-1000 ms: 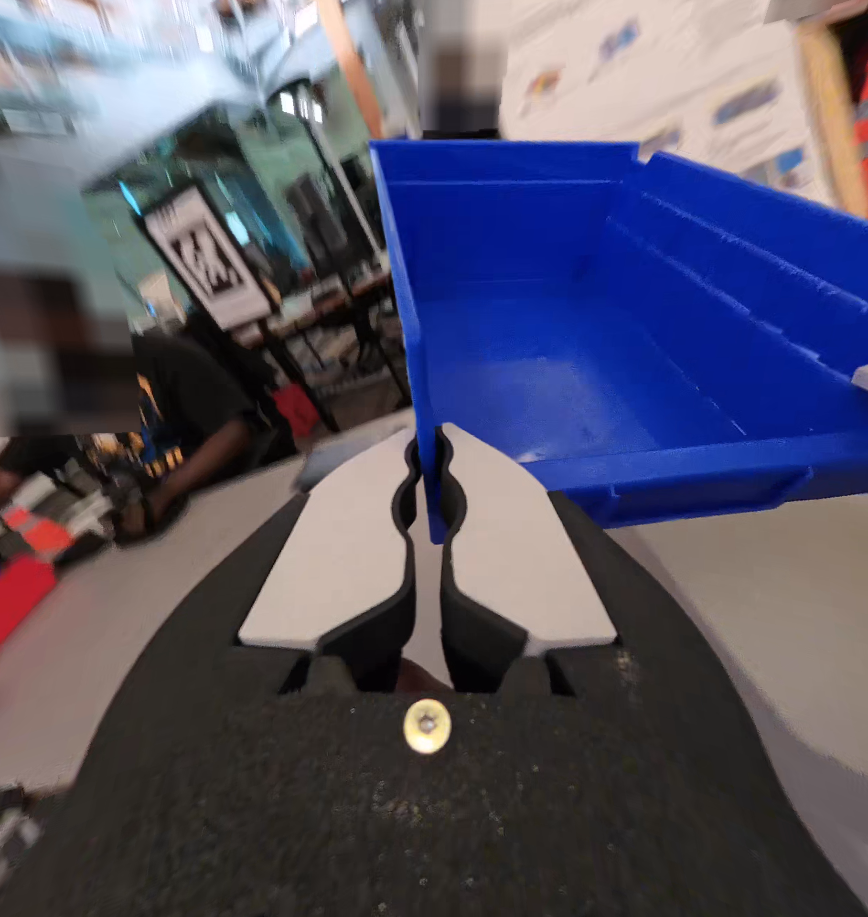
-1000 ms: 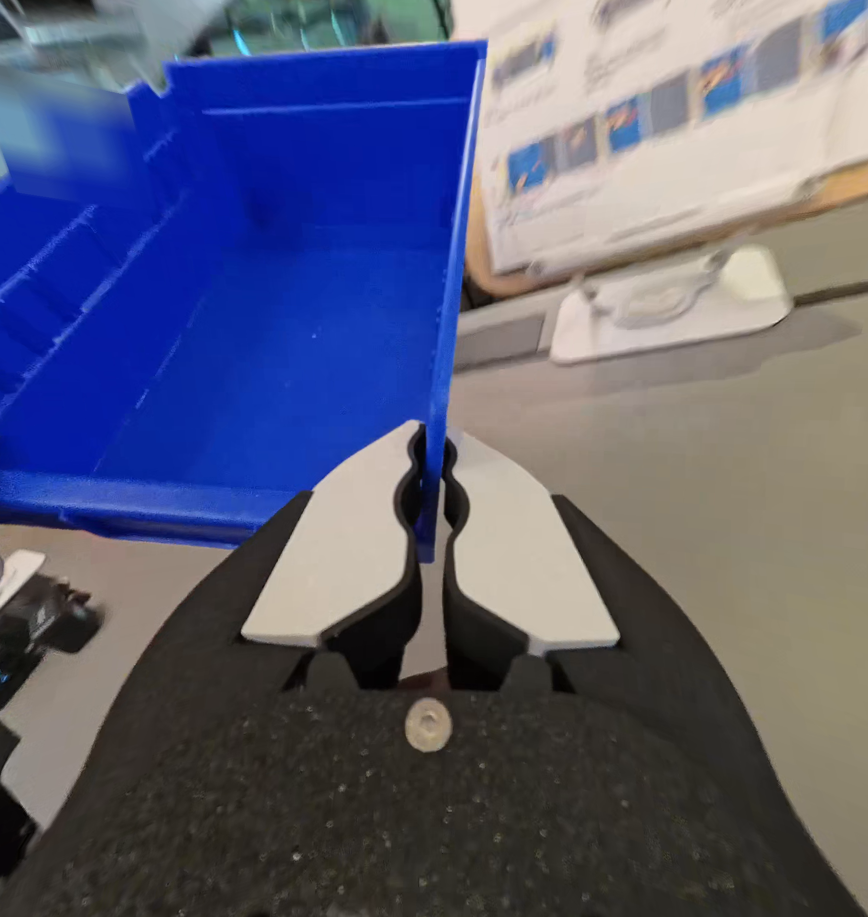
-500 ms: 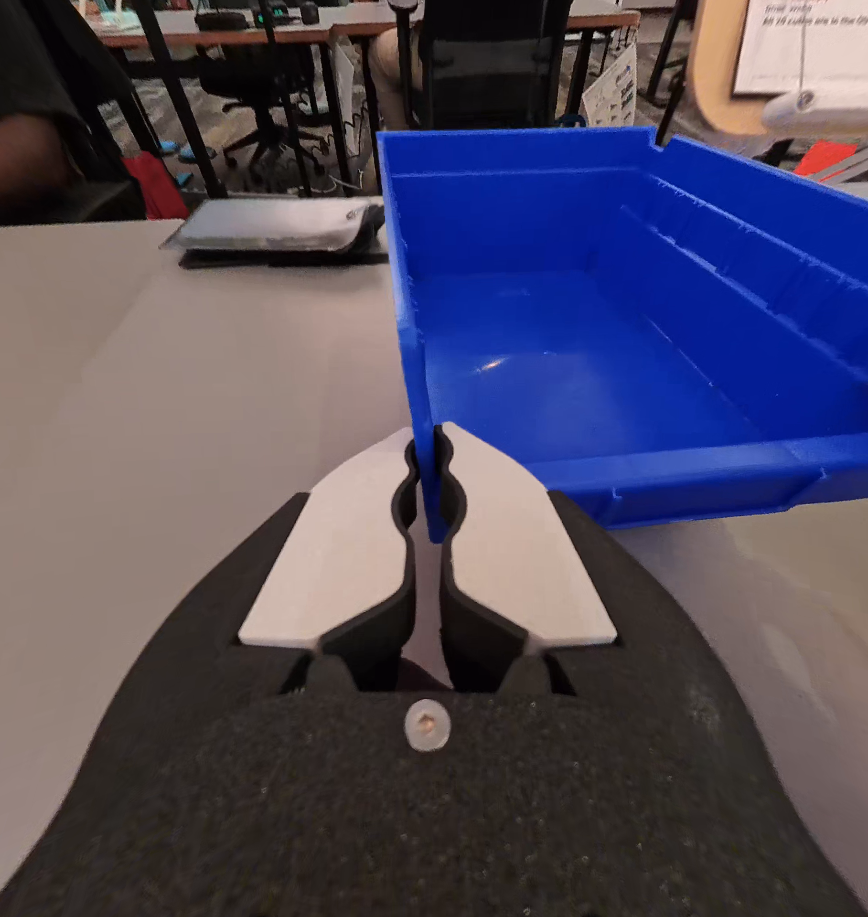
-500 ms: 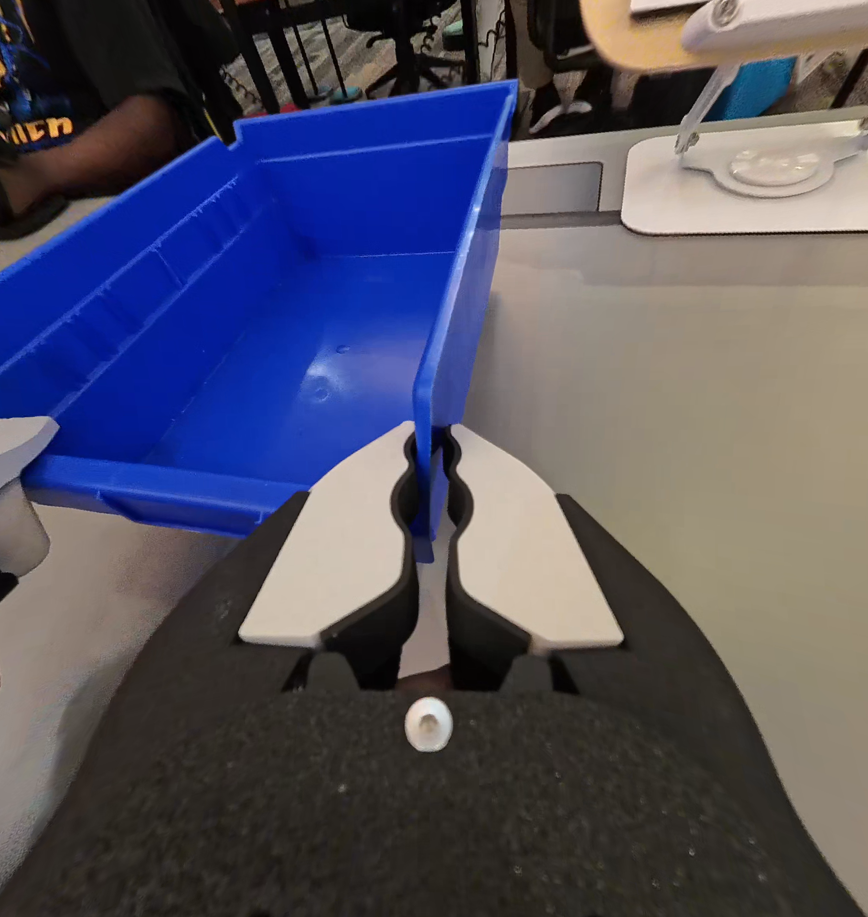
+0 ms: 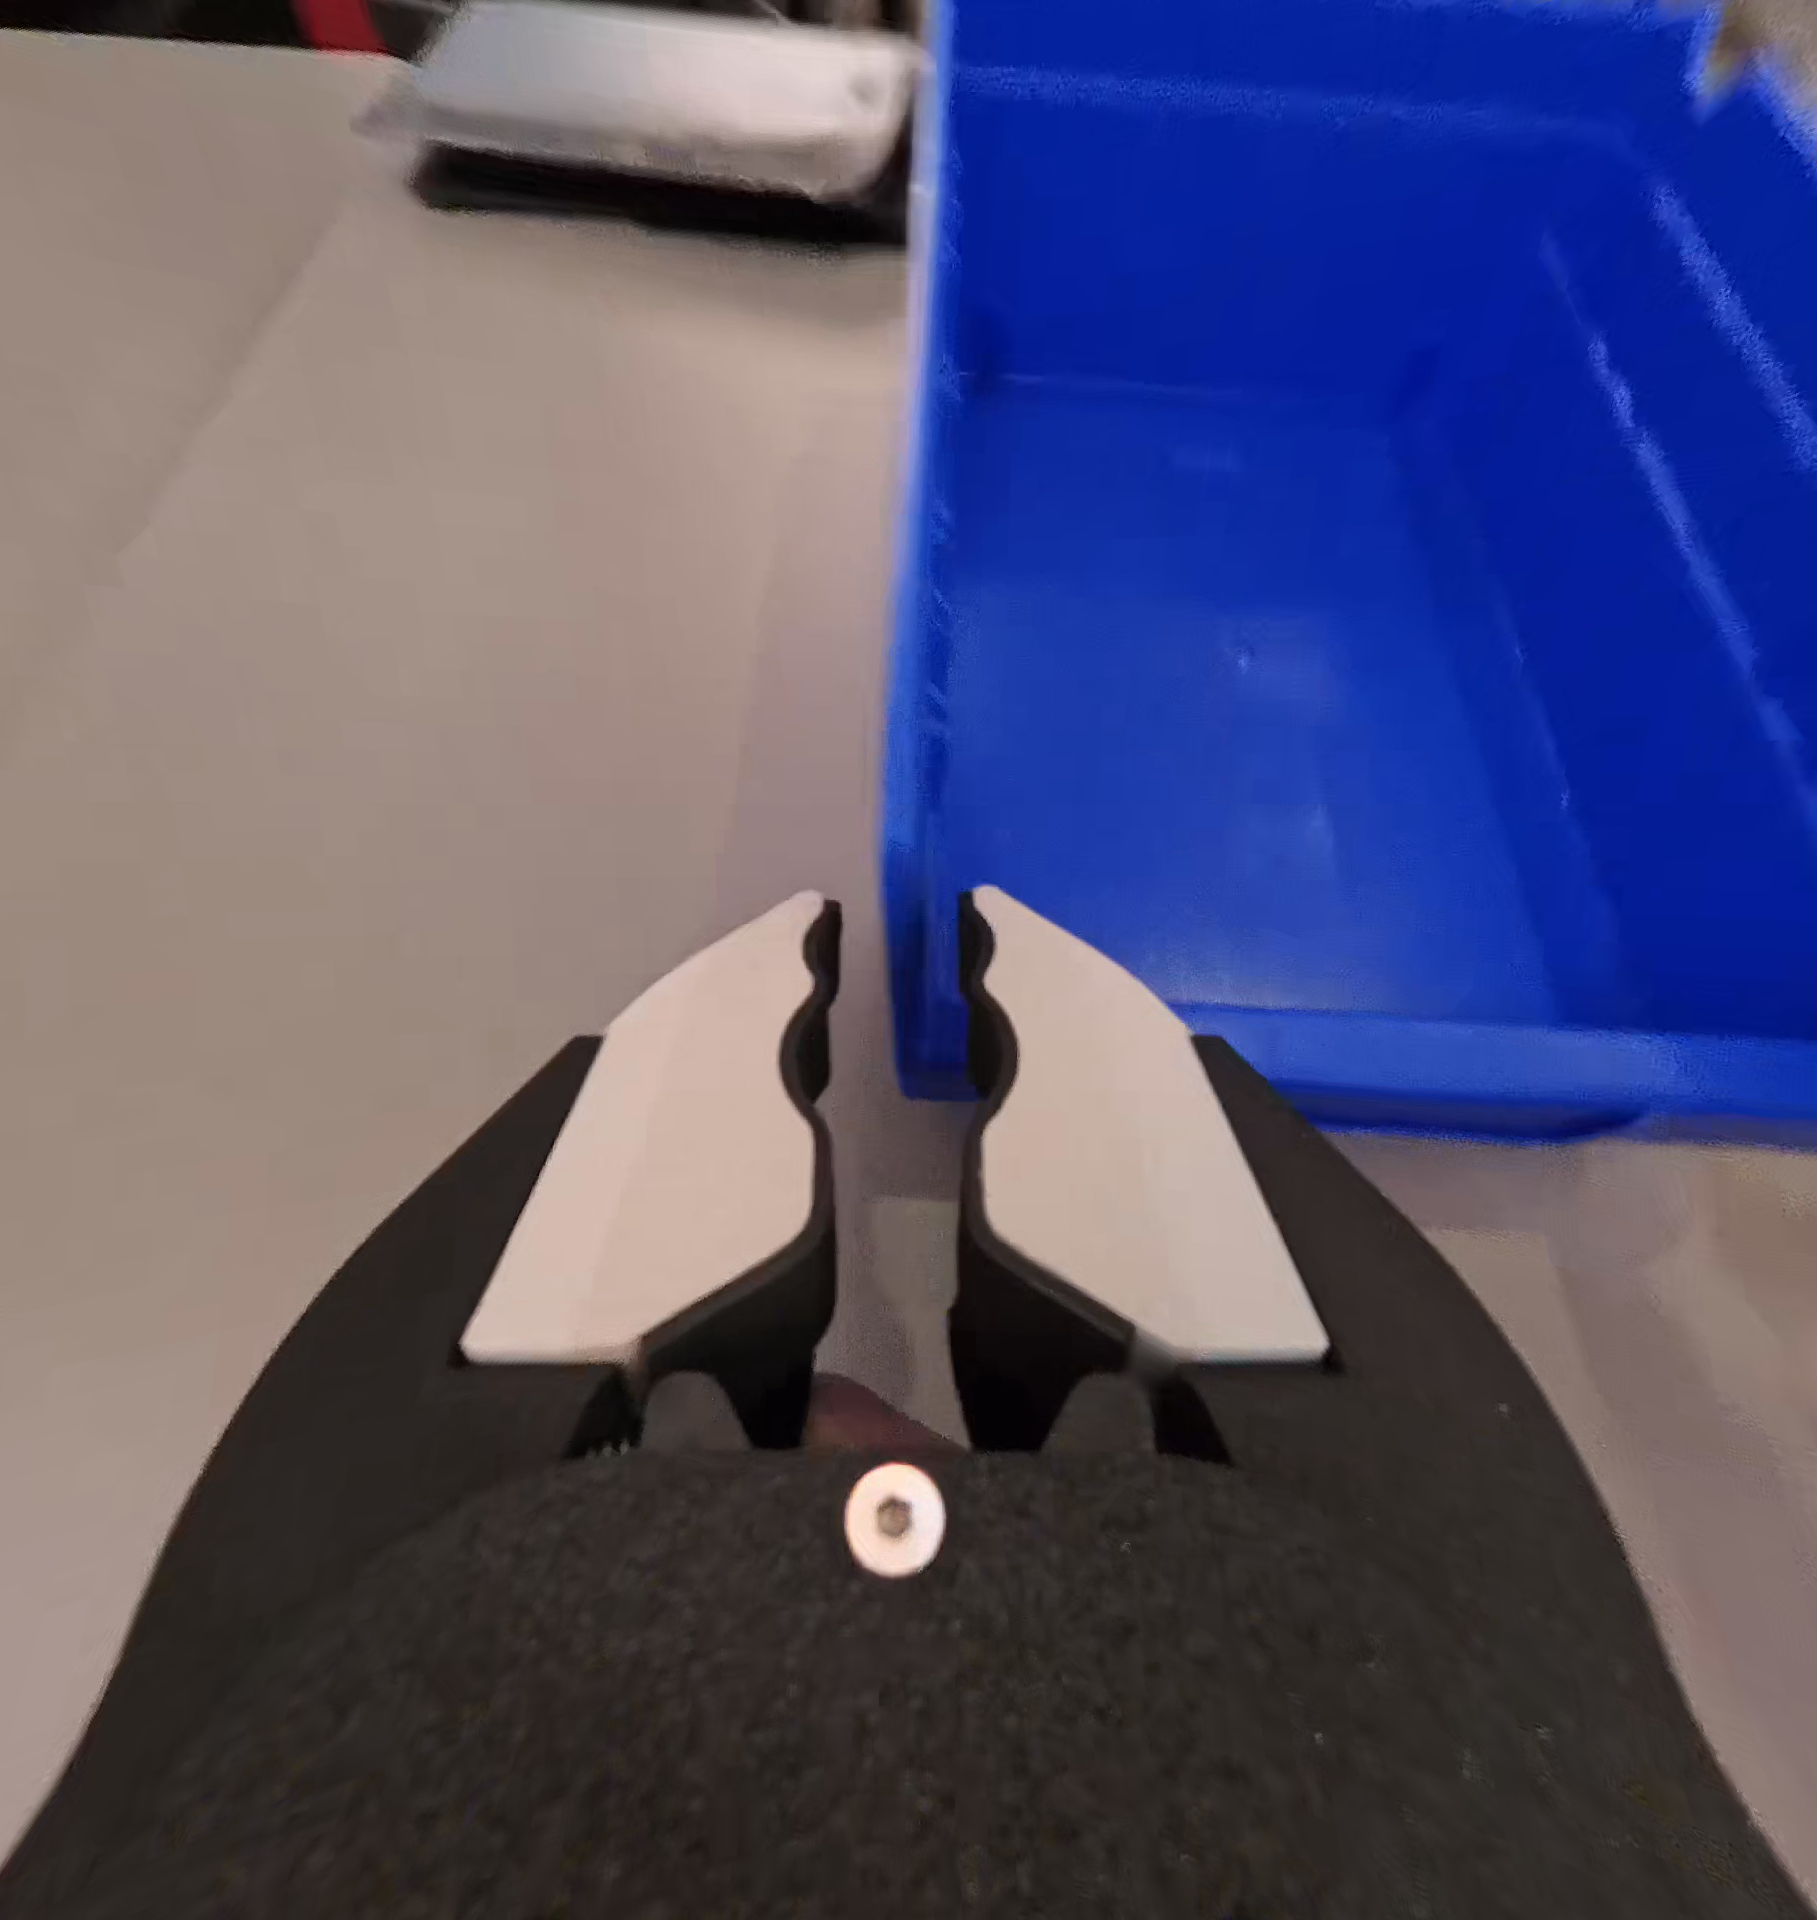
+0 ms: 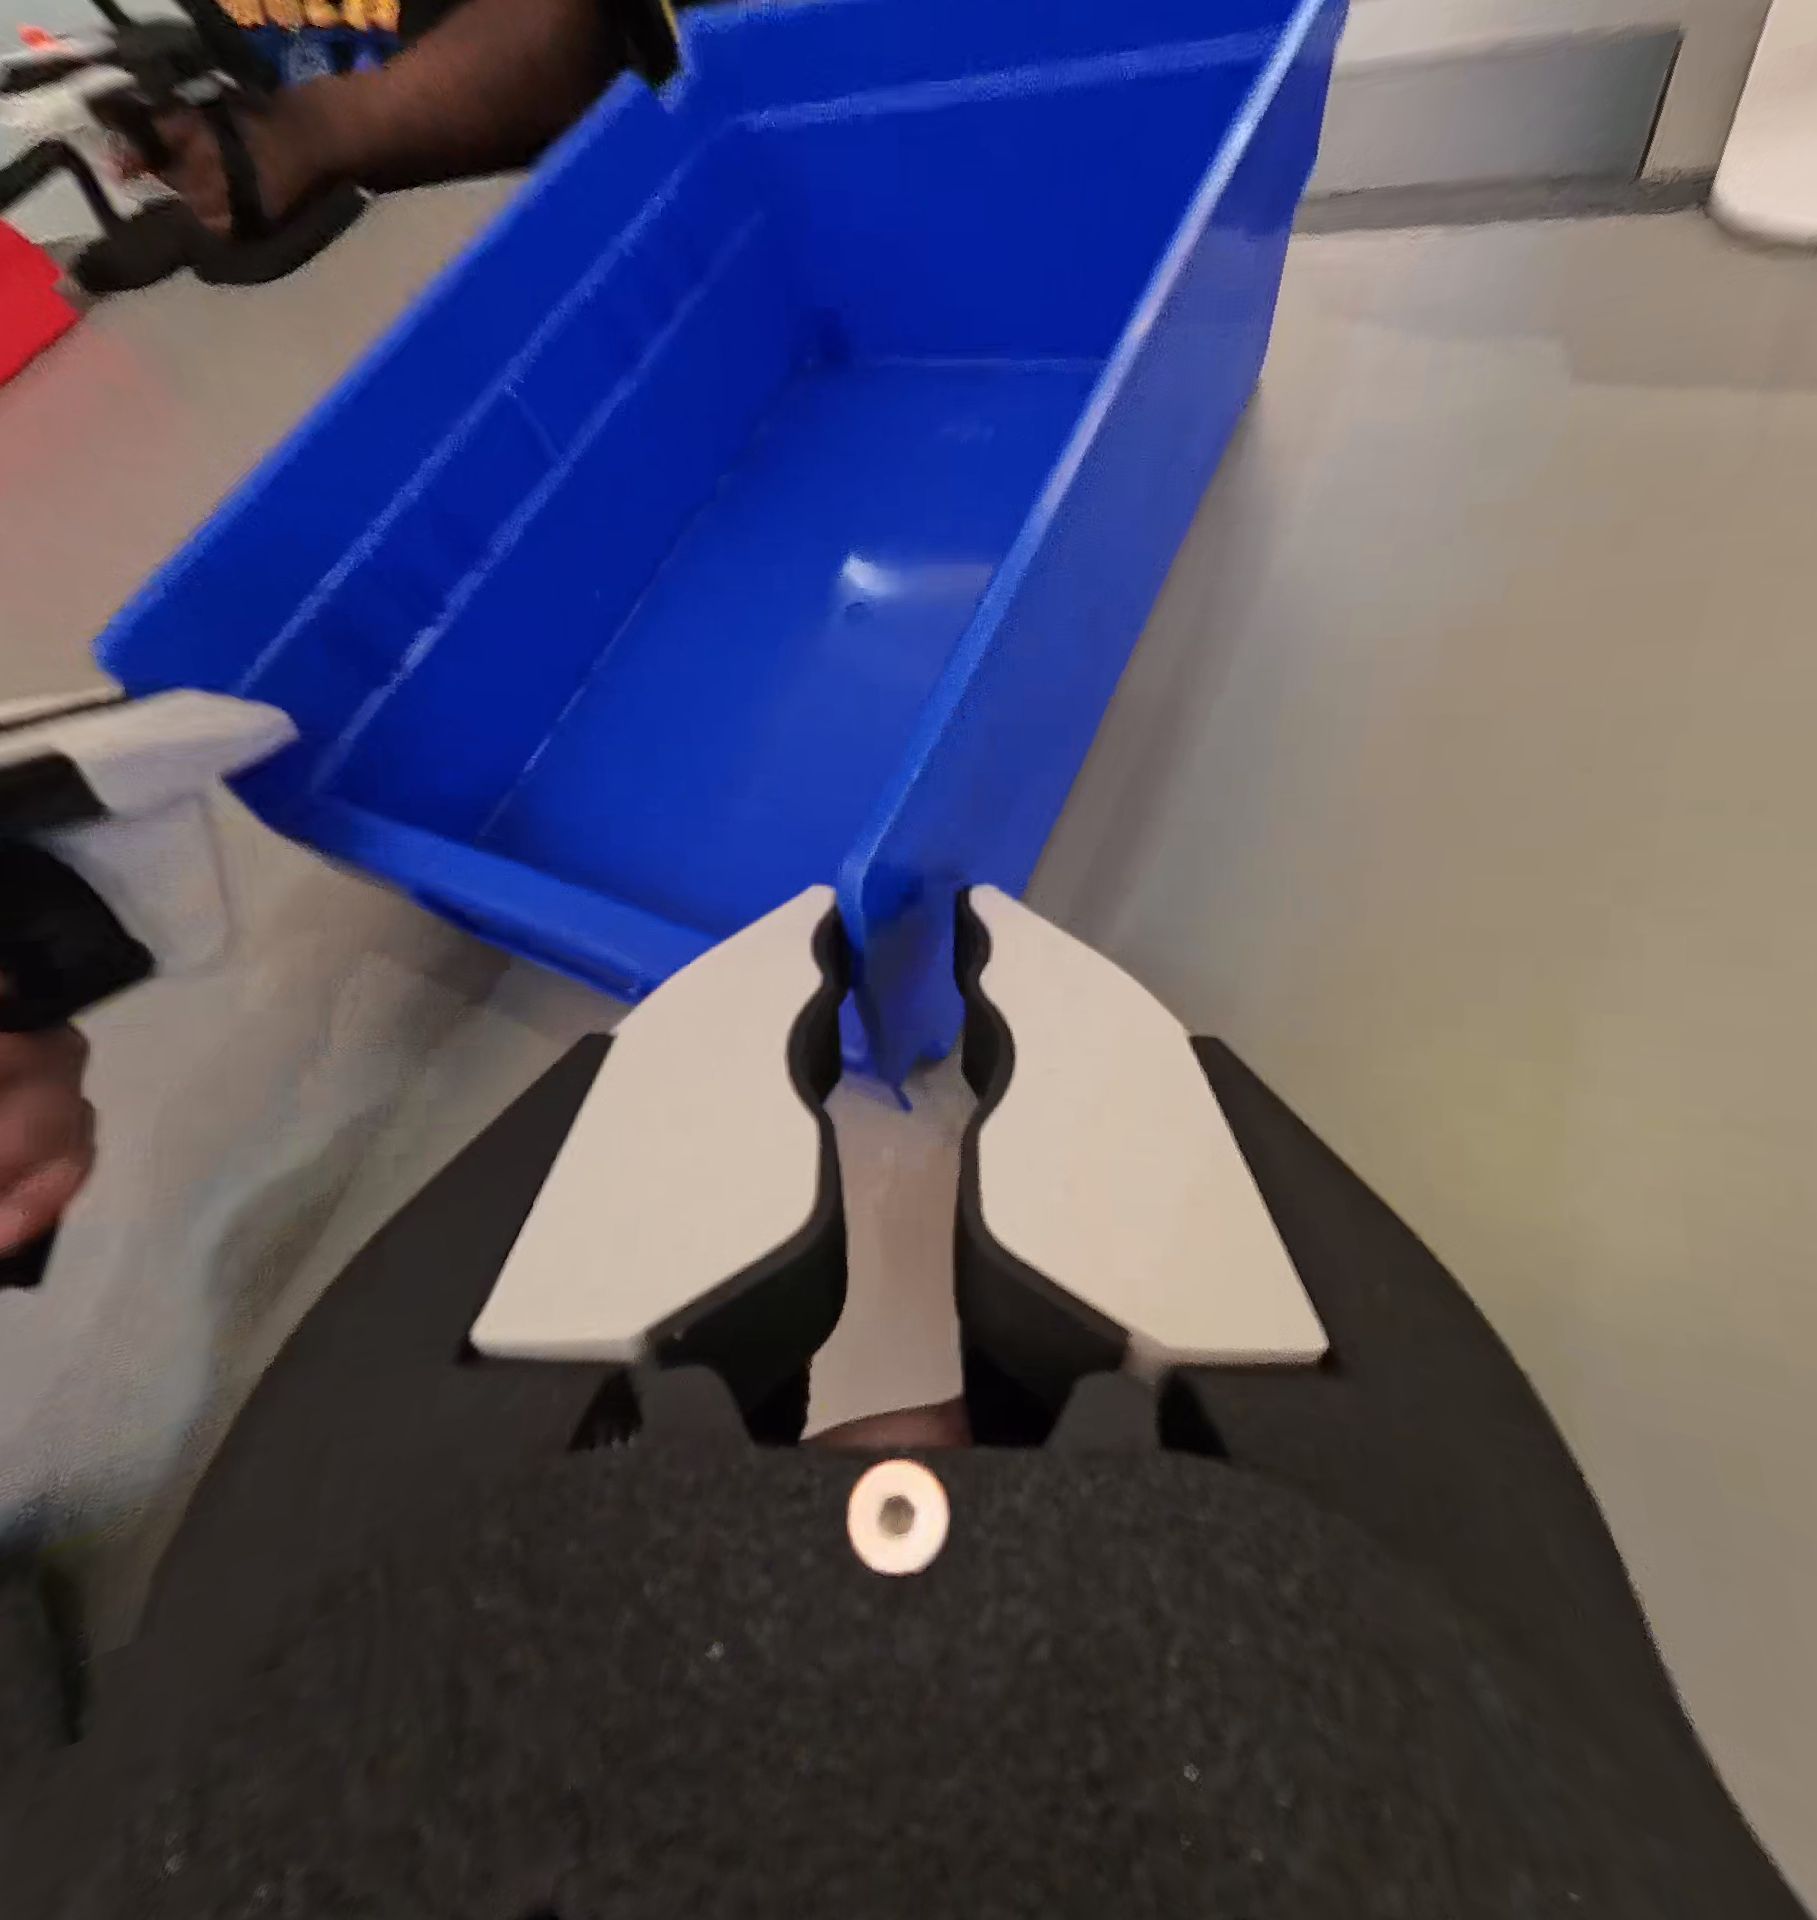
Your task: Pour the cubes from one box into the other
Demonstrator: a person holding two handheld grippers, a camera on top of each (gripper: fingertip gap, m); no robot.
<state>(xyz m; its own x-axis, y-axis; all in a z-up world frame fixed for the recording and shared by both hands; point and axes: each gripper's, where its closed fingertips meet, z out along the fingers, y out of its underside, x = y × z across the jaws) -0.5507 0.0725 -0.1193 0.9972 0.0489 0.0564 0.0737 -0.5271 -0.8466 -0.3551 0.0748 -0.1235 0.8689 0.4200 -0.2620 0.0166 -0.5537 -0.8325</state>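
A: Our blue box (image 5: 1403, 644) sits empty on the counter (image 5: 364, 623) now, no longer lifted.

B: Yes, we've loosened both grips. The left tool (image 5: 896, 914) gapes narrowly around its left wall; the right tool (image 6: 899, 914) straddles the right wall, barely parted. Pouring looks finished.

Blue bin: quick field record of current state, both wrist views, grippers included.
bin: blue bin, resting on grey table
contents: empty, no cubes visible
left gripper: open, fingers either side of the bin's corner wall, gap visible
right gripper: open, straddling the opposite corner wall
second box: not in view
background: flat grey device beyond the bin
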